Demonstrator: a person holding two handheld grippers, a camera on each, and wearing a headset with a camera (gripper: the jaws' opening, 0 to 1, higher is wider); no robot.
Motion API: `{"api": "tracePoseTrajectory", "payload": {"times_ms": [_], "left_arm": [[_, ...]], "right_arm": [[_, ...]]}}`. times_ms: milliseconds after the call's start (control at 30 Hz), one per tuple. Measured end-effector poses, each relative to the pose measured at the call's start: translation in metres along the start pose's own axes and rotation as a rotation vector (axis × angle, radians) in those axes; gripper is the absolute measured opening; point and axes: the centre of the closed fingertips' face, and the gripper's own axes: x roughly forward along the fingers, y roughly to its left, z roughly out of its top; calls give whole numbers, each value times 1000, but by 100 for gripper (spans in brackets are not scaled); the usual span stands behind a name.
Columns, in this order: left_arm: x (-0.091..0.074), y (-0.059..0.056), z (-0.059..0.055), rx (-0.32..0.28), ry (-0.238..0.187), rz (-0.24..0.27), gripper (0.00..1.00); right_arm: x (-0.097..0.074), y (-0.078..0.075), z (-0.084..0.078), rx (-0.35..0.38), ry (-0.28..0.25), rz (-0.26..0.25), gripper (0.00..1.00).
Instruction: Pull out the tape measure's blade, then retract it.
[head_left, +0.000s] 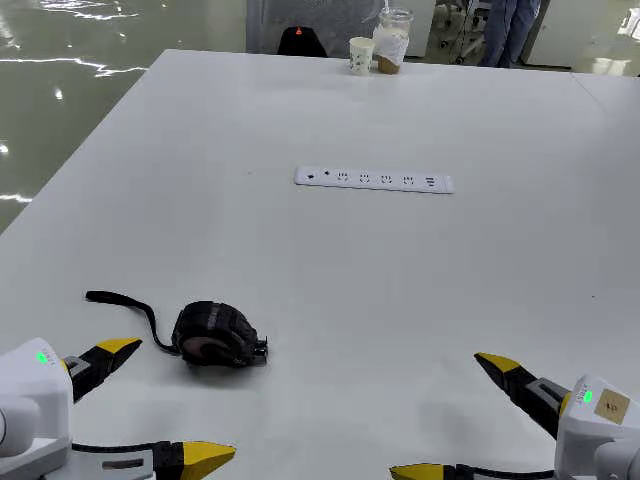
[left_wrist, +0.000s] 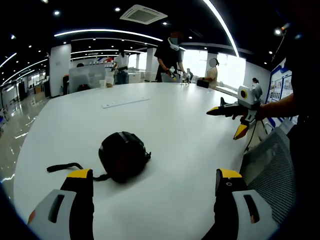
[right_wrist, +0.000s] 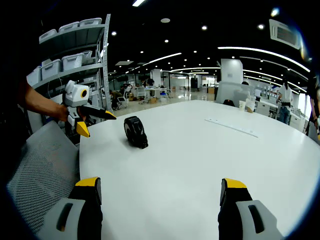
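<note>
The left gripper (head_left: 163, 400) and right gripper (head_left: 455, 415) hover low over the white table (head_left: 400, 300), both with jaws spread wide. The black tape measure (head_left: 215, 335) rests just ahead of the left gripper, its strap (head_left: 125, 302) trailing left. Farther off lies a power strip (head_left: 373, 180), then a paper cup (head_left: 361, 55) and jar (head_left: 392, 40).

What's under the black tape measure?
The tape measure lies on the white table, its strap trailing beside it. The spot right underneath is covered.
</note>
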Motion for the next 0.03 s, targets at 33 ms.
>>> {"api": "tracePoseTrajectory", "payload": {"times_ms": [33], "left_arm": [[0, -1, 0, -3, 1, -3, 99]], "right_arm": [[0, 0, 0, -1, -1, -1, 99]]}}
